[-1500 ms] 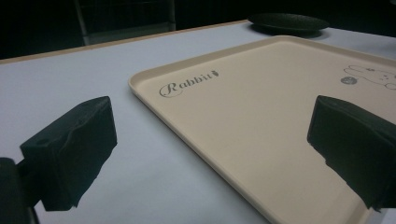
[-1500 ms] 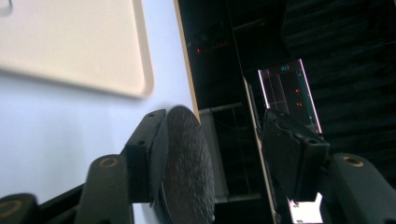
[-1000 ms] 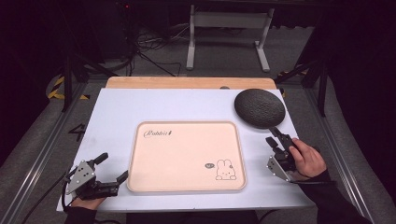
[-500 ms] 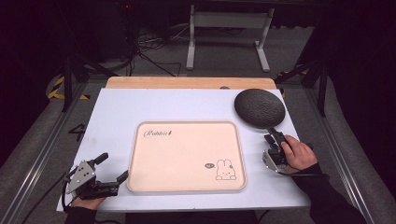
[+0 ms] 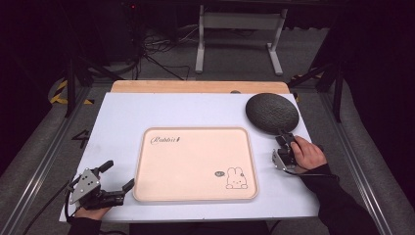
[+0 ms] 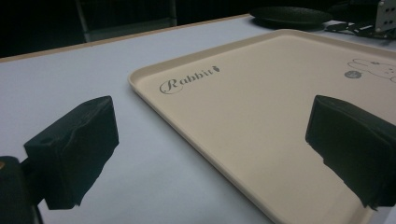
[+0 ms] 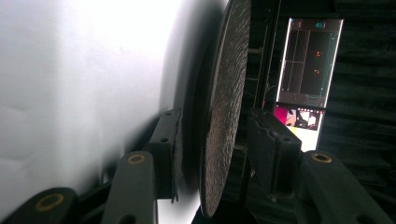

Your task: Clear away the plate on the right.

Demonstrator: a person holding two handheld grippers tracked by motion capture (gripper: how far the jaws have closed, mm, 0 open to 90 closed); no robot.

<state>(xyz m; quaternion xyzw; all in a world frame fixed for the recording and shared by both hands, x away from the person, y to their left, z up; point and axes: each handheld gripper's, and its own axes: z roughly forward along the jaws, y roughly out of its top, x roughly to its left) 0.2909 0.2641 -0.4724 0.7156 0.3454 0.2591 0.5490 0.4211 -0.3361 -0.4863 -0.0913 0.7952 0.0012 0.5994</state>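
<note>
A beige tray lies flat in the middle of the white bench, and everything else is placed from it. Its long axis runs across the bench from the person's left to right; the word "Rabbit" sits in its far left corner and a small rabbit drawing in its near right corner, both reading upright from the person's side. A dark round plate rests on the bench just beyond the tray's far right corner, apart from the tray. The right tool lies off the tray's right edge, held by the right hand, and points away from the person at the plate's near rim. In the right gripper view the camera is rolled on its side, so the plate shows edge-on as a tall rough band, its rim standing between the two jaws with a gap on each side; the jaws are spread and not pressing it. The left tool sits off the tray's near left corner, aimed toward the tray. In the left gripper view its jaws stand wide apart, one over bare bench, the other over the tray, pinching nothing.
</note>
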